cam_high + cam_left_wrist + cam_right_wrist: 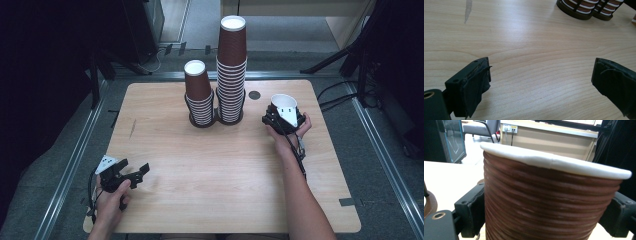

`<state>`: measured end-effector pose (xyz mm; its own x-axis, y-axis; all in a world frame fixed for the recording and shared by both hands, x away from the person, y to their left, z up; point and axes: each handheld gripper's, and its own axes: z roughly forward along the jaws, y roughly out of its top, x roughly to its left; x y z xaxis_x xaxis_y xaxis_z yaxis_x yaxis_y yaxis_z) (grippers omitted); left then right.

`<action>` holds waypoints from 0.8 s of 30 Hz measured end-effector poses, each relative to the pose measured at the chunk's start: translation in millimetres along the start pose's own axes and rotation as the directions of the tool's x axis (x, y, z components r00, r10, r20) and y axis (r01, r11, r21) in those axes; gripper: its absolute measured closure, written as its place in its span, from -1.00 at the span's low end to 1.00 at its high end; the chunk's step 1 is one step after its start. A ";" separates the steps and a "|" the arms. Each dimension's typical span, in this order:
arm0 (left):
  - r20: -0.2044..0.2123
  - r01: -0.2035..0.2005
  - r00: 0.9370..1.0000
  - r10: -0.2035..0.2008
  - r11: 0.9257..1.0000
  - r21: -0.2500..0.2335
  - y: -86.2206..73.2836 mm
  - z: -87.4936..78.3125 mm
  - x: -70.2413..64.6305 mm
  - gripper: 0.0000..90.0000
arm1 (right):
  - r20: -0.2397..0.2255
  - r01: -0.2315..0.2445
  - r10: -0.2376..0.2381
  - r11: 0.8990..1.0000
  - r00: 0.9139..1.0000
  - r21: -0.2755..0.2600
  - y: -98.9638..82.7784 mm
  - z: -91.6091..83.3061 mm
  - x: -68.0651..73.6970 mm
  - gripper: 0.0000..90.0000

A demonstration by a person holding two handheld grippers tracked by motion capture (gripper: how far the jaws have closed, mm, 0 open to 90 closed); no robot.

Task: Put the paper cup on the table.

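Right claw (283, 120) pinches a single brown paper cup (551, 202) by its ribbed wall, both jaws against the sides, mouth up, held at the right of the worktop (225, 200) near the two cup stacks. Risk: the thin wall may buckle under too hard a squeeze, or the cup may slip from a slack one. Carried carelessly, it could clip the tall stack (231, 70) and topple it. Left claw (131, 172) is spread and empty, low over the near-left worktop, well apart from the short stack (199, 95).

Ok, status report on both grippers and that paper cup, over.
Right gripper shut on brown paper cup, mouth up. Left gripper open, empty, over bare table. Two cup stacks stand clear of both.
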<state>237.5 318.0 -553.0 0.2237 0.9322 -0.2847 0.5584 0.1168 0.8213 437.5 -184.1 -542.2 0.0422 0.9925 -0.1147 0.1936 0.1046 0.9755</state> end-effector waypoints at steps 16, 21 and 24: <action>0.012 -0.012 1.000 0.012 1.000 0.002 -0.6 1.7 -1.7 -0.95 | -0.141 -0.054 0.058 0.998 0.988 0.037 -5.6 -18.9 -11.4 -1.00; 0.012 -0.016 1.000 0.016 1.000 0.002 -0.7 2.0 -2.3 -0.94 | -0.180 -0.022 0.027 0.999 0.983 0.032 -4.5 -30.1 -12.4 -1.00; 0.012 -0.017 1.000 0.017 1.000 0.003 -0.7 2.0 -2.2 -0.95 | -0.202 -0.021 0.026 0.999 0.979 0.026 -4.3 -37.4 -14.2 -1.00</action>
<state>238.2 315.2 -554.0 0.2425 0.9300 -0.2763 0.5565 0.0999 0.8248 399.4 -196.3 -537.7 -0.1517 0.9872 -0.0487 0.2182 0.0815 0.9725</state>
